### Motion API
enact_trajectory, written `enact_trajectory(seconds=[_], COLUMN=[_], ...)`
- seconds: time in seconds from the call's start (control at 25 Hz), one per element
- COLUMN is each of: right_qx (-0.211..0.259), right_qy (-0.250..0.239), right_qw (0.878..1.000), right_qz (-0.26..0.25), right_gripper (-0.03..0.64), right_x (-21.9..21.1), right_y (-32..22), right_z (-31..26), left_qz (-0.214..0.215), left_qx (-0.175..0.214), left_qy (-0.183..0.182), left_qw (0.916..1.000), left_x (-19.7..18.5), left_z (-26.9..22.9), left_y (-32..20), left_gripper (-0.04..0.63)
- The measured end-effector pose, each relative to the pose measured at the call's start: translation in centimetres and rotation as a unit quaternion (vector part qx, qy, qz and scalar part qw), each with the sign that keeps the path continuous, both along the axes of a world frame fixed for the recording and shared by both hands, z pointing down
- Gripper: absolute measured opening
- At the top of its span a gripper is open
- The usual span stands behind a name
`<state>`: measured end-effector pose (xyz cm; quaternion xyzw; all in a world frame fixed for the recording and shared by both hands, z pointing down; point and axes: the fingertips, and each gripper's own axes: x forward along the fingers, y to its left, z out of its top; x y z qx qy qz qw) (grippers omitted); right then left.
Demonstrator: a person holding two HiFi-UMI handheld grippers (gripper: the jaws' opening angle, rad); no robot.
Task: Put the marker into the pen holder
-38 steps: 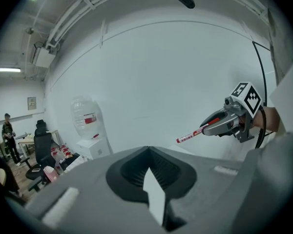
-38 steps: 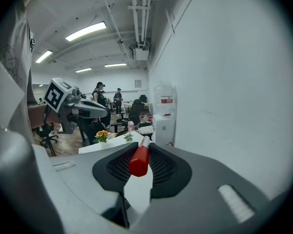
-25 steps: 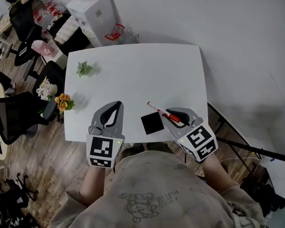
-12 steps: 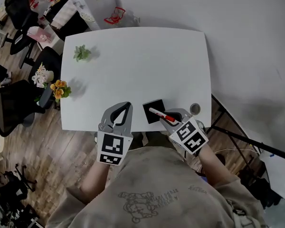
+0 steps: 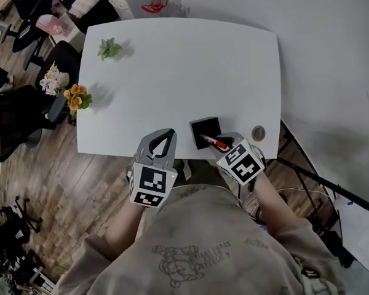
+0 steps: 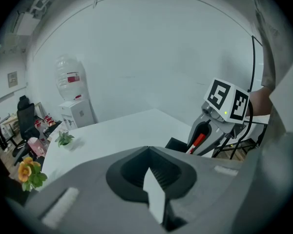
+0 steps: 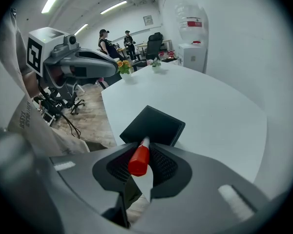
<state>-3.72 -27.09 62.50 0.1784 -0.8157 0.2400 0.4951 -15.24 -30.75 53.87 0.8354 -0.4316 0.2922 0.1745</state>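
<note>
Head view, L to R: a small potted plant (image 5: 109, 48) sits far left on the white tabletop (image 5: 184, 72), well apart from the work. The left gripper (image 5: 168, 134) hangs at the near edge, fingers closed tip to tip w/ nothing between them; the left gripper view agrees. Just right of it, the black square pen holder (image 5: 206, 128) stands by the tabletop's front edge. Then comes the marker (image 5: 214, 142), in the right gripper (image 5: 220, 141), fingers clamped on its red section and only as far apart as the barrel is thick.

Right gripper view: the marker (image 7: 139, 157) lies along the line the fingers point, white end leading, red end toward the camera. The holder lies straight ahead & below, w/ the white tip at its near corner. The long axis is slanted, not upright. Can't tell if the tip touches the rim.

The right hand is nearer & carries the load. My guess is the marker needs tipping steeper w/ its tip brought over the opening.
</note>
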Motion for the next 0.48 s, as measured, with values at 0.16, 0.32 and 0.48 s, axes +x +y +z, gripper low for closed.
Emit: enact_trajectory(seconds=[0.16, 0.32, 0.48], right_qx=[0.003, 0.011, 0.042], right_qy=[-0.003, -0.008, -0.041], right_qw=[1.0, 1.0, 0.998], right_qz=[0.002, 0.009, 0.017], right_gripper=[0.137, 0.153, 0.152], right_x=[0.0, 0.0, -0.8], right_y=[-0.2, -0.9, -2.4], right_z=[0.3, -0.3, -2.1], left_qz=[-0.003, -0.004, -0.012], left_qx=[-0.004, 0.0, 0.016], left_qy=[0.001, -0.001, -0.003], left_qw=[1.0, 1.0, 0.9998], left_x=[-0.1, -0.2, -0.8], left_z=[0.5, 0.4, -0.8], left_y=[0.2, -0.1, -1.0], left_gripper=[0.0, 0.0, 0.0])
